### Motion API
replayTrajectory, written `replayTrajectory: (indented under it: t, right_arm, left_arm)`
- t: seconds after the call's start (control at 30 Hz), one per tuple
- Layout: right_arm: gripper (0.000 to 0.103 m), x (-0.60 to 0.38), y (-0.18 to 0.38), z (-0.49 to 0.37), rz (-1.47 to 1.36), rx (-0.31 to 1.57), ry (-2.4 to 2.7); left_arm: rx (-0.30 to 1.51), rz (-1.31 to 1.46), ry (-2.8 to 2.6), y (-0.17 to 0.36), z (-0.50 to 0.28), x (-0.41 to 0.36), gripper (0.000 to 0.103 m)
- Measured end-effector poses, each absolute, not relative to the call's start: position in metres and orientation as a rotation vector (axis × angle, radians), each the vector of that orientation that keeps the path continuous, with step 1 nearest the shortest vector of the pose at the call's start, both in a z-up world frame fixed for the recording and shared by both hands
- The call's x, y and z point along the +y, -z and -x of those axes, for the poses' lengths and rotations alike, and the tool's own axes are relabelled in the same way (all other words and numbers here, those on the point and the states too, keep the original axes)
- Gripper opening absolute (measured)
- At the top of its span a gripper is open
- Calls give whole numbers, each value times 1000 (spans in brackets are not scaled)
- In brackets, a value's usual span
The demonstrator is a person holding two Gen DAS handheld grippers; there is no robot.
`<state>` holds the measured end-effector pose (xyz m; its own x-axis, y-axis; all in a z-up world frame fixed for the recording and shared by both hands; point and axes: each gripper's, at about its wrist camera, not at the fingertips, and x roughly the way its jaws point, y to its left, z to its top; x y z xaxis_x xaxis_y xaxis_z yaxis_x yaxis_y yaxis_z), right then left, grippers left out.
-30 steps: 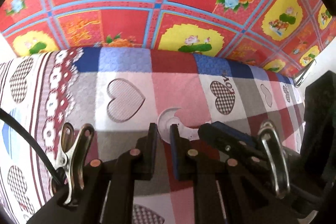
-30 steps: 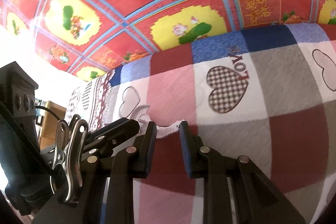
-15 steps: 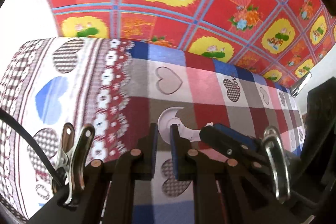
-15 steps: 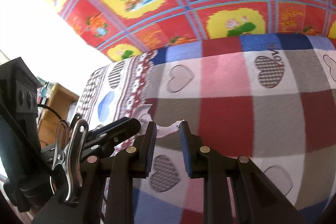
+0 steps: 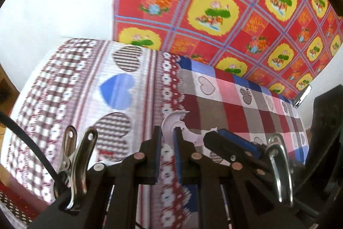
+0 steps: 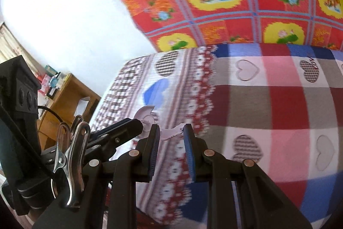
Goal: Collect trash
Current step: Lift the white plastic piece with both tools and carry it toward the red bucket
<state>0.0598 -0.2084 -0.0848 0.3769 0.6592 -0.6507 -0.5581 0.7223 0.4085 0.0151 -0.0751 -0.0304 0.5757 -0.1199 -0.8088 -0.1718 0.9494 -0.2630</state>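
A white, crescent-shaped broken plastic piece [image 5: 171,120] hangs above the bed, carried between both grippers. My left gripper [image 5: 166,132] is shut on the curved end, its blue pads pressed on the thin edge. Close on its right, the right gripper [image 5: 225,141] reaches in at the piece's other end. In the right wrist view the piece [image 6: 145,115] runs from the left gripper [image 6: 137,123] across to the right gripper [image 6: 170,130]. The narrow tail sits wedged between the right gripper's two pads.
Below lies a bed [image 5: 225,100] under a checked quilt with hearts, its lace-patterned end [image 6: 193,100] nearest. A red floral cloth [image 5: 235,3] hangs behind, with white wall [image 6: 64,14] to the left. A wooden desk [image 6: 70,96] stands far left; a metal object [image 5: 302,96] sits at the bed's right edge.
Both grippers have swept left along the bed and risen a little, carrying the white piece between them. The bed's patterned end, the white wall and the desk have come into view.
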Motion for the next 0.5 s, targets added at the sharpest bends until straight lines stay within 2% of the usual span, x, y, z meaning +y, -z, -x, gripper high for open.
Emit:
replayTrajectory:
  t: [0.5]
  right_arm:
    - [25, -128, 77, -2, -74, 843, -806]
  left_arm:
    - [917, 371, -76, 16, 41, 0, 7]
